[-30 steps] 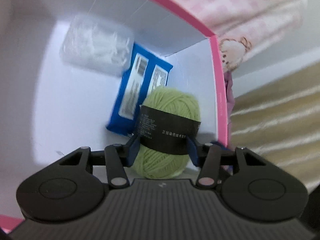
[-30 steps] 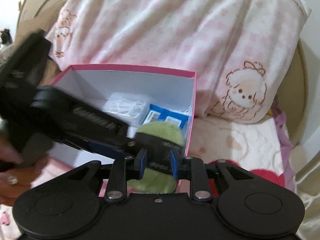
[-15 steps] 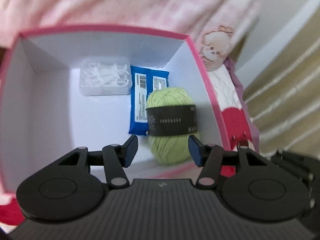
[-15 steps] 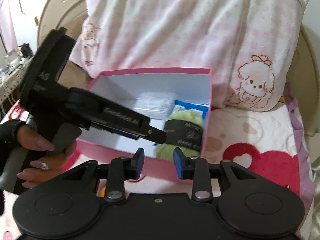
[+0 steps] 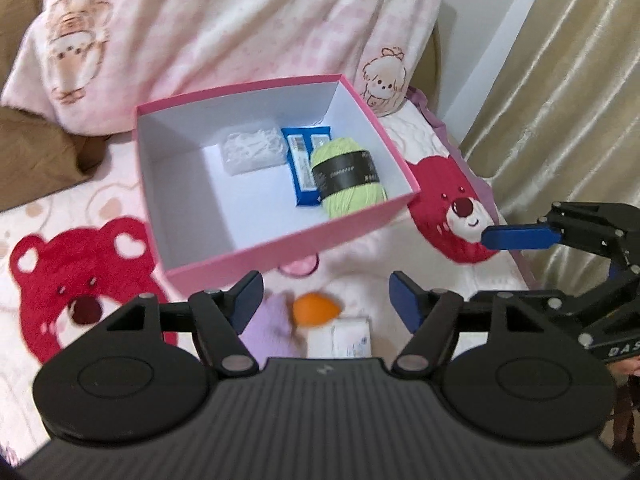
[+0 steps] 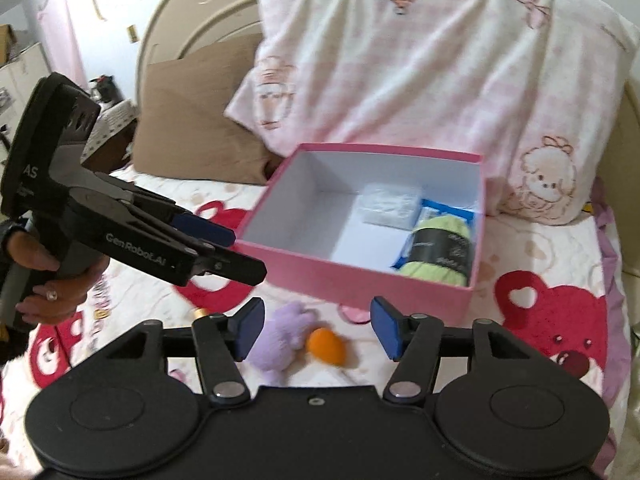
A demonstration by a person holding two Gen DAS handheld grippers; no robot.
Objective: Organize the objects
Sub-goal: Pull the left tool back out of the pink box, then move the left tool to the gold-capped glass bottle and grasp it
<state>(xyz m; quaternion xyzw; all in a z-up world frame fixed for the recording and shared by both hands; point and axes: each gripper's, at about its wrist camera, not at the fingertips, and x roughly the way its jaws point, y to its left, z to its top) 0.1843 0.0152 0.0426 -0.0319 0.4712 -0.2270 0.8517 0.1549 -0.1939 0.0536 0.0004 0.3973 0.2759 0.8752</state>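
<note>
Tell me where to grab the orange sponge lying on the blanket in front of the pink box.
Grip the orange sponge across its round, fat middle, coming down from above with the open right gripper. It lies flat and free on the blanket, with the purple plush toy close on one side.

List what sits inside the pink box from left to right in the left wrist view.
Clear packet of white floss picks → blue packet → green yarn ball.
</note>
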